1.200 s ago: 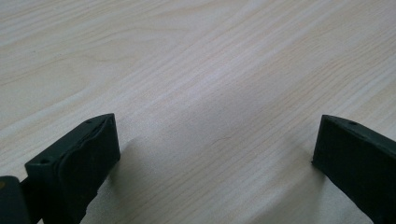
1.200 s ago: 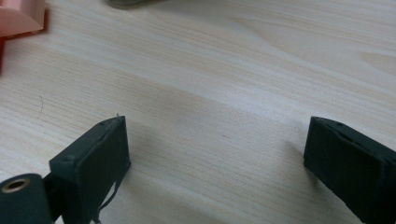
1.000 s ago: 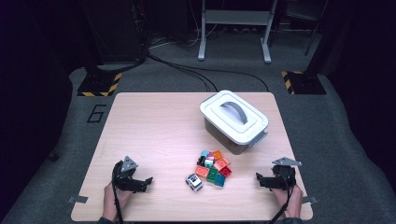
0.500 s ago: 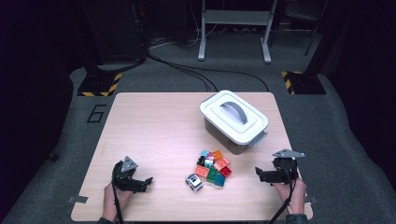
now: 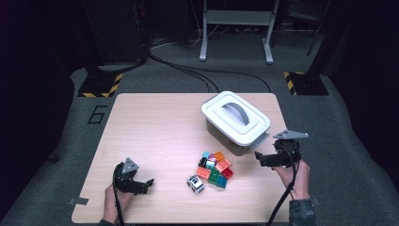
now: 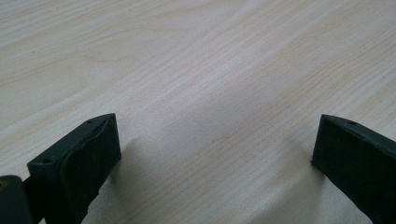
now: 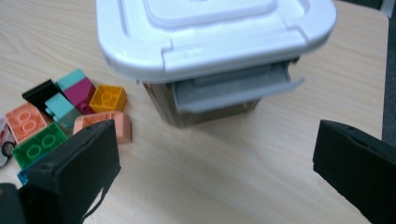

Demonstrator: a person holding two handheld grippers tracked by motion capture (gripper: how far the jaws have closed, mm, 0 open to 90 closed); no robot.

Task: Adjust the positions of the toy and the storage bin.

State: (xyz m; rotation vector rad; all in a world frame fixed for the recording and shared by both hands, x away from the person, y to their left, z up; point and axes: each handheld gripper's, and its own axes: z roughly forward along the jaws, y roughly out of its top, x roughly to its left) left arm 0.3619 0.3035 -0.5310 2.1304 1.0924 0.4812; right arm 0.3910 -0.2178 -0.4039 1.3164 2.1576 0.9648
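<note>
Sitting shut on the pale wooden table [image 5: 155,127], the white-lidded plastic storage box with a grey handle [image 5: 235,121] is the thing nearest the work: its lid is seated all round and the grey latch flap [image 7: 236,91] on the near end looks folded down, so nothing seems to have gone inside yet. Just in front of the box and slightly to its left lies the loose heap of coloured plastic building bricks [image 5: 214,168], orange, green, red, teal, yellow and magenta, with a black piece among them, all on the tabletop. A small white toy car [image 5: 195,183] stands at the heap's far side from the box, touching or nearly touching the bricks.

Judging from this, the job of opening the box and packing the bricks has barely begun; the lid has to come off first, then each piece must be moved.

The right gripper [image 5: 261,159] hovers just beside the box's near end, its jaws spread wide with nothing between them and pointing at the latch. The left gripper [image 5: 146,184] rests well apart from the box, beyond the bricks, near the table's front edge, jaws likewise spread over bare wood, holding nothing.
</note>
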